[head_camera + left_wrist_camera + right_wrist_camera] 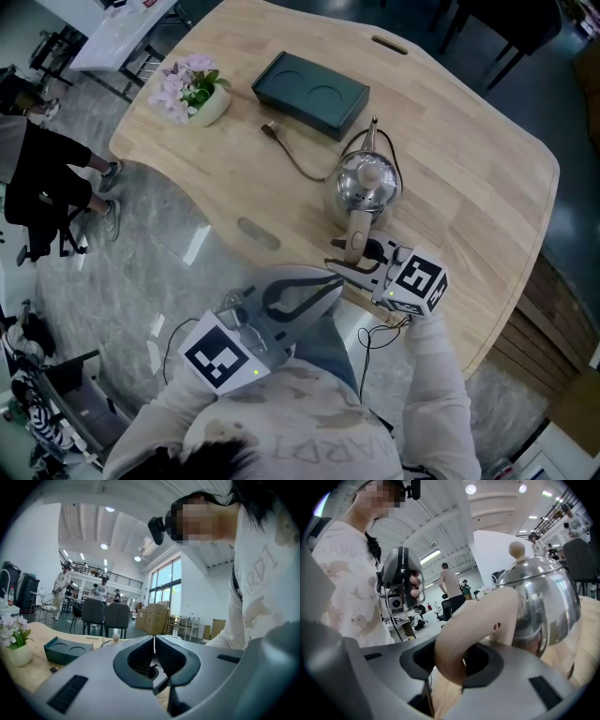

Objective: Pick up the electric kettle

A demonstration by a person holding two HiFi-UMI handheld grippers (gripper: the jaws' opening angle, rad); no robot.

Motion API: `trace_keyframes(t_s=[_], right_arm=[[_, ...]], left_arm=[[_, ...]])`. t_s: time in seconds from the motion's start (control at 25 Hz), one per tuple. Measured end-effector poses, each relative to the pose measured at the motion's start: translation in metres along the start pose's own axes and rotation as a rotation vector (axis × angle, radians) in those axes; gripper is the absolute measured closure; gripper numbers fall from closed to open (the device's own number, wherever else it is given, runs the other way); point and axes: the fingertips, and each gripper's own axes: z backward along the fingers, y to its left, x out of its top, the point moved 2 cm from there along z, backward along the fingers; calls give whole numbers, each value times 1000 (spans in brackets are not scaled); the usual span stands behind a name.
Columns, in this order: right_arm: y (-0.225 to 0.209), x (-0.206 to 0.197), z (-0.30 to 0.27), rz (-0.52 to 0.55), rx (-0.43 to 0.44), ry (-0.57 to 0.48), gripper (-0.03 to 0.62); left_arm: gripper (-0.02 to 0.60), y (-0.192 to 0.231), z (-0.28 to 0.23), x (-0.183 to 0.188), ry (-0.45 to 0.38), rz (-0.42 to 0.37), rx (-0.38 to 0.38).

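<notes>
Left grey claw (pixel 153 644) is pressed together and empty; right grey claw (pixel 450 660) clamps the beige curved handle (pixel 473 620) of the shiny steel kettle (pixel 367 183) on the pale wooden counter (pixel 469 169).

Holds left tool (pixel 154 645) close in front of the body, nearly level, jaws pressed together on nothing. Reaches right tool (pixel 455 660) forward, jaws clamped across kettle handle (pixel 480 616).
</notes>
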Motion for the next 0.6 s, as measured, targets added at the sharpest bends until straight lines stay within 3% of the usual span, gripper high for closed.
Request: trace_keyframes(t_s=[0.6], right_arm=[[1,21,-12,-16,-132,-54,457]], left_arm=[[568,-16,33,3,-4,-31,35]])
